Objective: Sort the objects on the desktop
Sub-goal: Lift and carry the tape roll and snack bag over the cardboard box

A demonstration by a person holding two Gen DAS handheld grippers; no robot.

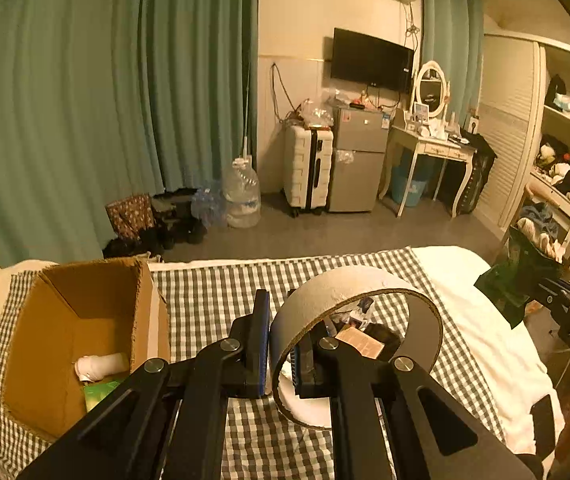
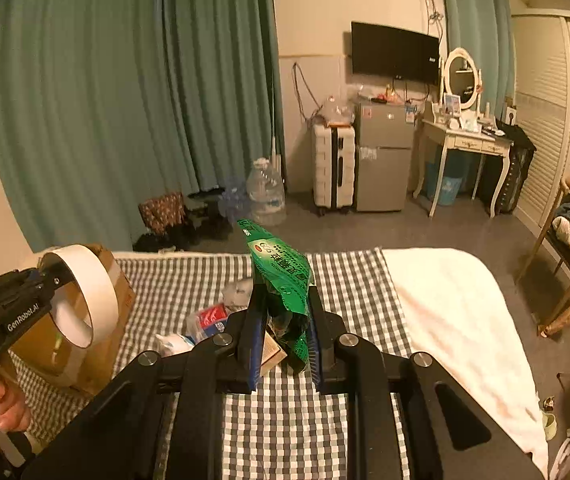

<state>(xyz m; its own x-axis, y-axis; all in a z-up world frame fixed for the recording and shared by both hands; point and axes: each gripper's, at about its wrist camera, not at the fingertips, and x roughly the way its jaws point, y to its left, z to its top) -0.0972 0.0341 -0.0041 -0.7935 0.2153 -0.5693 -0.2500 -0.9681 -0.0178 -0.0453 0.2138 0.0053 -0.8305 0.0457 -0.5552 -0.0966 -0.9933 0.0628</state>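
Note:
My left gripper (image 1: 279,344) is shut on the wall of a wide white tape roll (image 1: 325,292), held above the checked cloth just right of the open cardboard box (image 1: 85,320). It also shows in the right wrist view, where the tape roll (image 2: 93,280) hangs beside the box (image 2: 121,292). My right gripper (image 2: 285,344) is shut on a green foil packet (image 2: 281,268), held upright above the cloth. The packet (image 1: 521,276) shows at the right in the left wrist view. The box holds a white roll (image 1: 99,364) and a green item (image 1: 99,394).
Several small items lie on the checked cloth (image 2: 285,420): a red-and-white packet (image 2: 209,318), a white crumpled piece (image 2: 173,344), a tan box (image 2: 273,352). A white blanket (image 2: 453,312) covers the bed's right side. A chair (image 2: 565,256) stands at the right.

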